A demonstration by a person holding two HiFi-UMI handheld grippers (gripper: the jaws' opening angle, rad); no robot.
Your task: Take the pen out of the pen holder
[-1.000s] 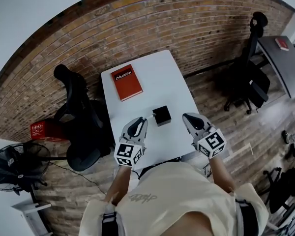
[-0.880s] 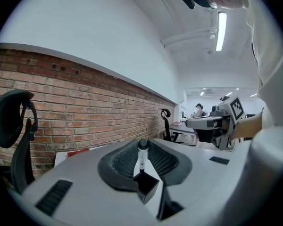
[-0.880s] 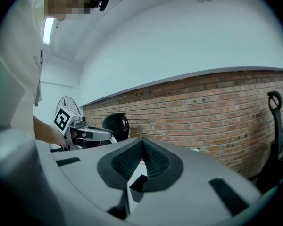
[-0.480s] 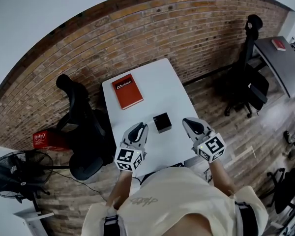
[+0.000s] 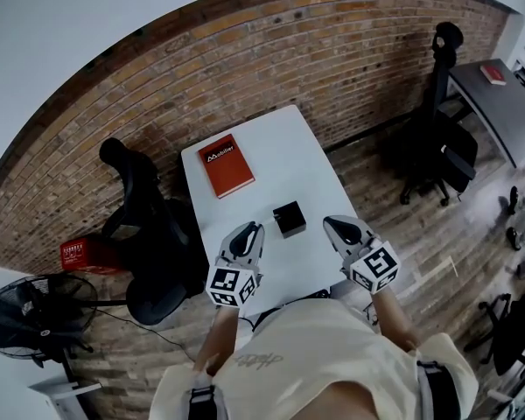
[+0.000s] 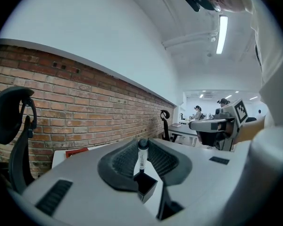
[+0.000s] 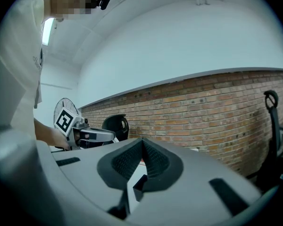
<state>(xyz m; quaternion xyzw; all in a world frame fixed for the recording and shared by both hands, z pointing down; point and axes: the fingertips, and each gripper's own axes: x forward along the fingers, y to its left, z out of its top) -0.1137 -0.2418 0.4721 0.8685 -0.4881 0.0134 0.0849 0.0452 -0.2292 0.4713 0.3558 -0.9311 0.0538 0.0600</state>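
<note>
Setup: white table (image 5: 280, 138) against a brick wall, with a red book (image 5: 226, 154) at its far left. The black square pen holder (image 5: 289, 219) stands near the table's near edge. Both grippers are held over that edge, one to each side of the holder.

Left gripper (image 5: 248, 231): fingers partly apart with a clear gap, and nothing pressed between the pads. The left gripper view looks straight down that gap at the pen (image 6: 142, 157). It stands upright in the holder with its dark cap on top and its pale barrel well above the rim. The pen is framed by the jaws but lies beyond the fingertips, not touching them. The head view confirms bare table between the tips and the holder.

Right gripper (image 5: 334, 224): fingers narrowly apart and drawing close toward the tips, with nothing held. Only a corner of the holder shows low in its gap. The pen does not show in the right gripper view.

Reading of the pose: both grippers sit low and near level, and the left is already aimed at the pen. That suits a side-on pinch on the barrel above the rim. The right gripper is probably placed to steady the light holder when the pen is lifted.

Status: approach stage, pen not yet gripped.
</note>
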